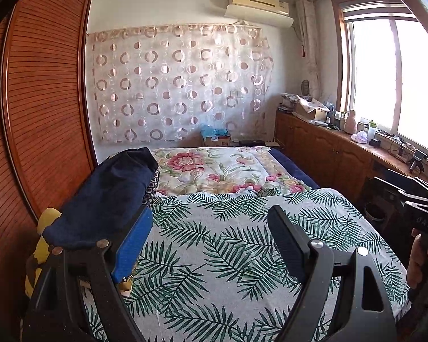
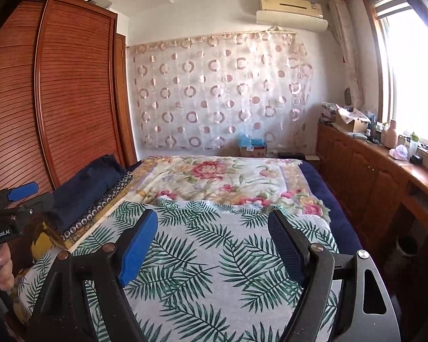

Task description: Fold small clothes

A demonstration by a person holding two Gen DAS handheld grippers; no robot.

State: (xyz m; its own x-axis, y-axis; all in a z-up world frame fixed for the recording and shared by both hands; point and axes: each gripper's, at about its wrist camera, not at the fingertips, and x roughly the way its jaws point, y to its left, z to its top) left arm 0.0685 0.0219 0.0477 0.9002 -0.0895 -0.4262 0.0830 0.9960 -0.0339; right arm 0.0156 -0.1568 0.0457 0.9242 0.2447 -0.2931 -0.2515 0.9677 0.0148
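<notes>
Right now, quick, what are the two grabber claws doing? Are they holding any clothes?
Left gripper: open, nothing between its jaws, over the leaf-print sheet.
Right gripper: open, holding nothing, also over the sheet.

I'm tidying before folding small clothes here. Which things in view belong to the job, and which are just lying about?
Job:
- navy garment stacked at the bed's left edge
- leaf-print sheet, the work surface
- left gripper, open
- right gripper, open

Lying about:
- floral blanket
- cardboard box on the counter
- pink bottle
</notes>
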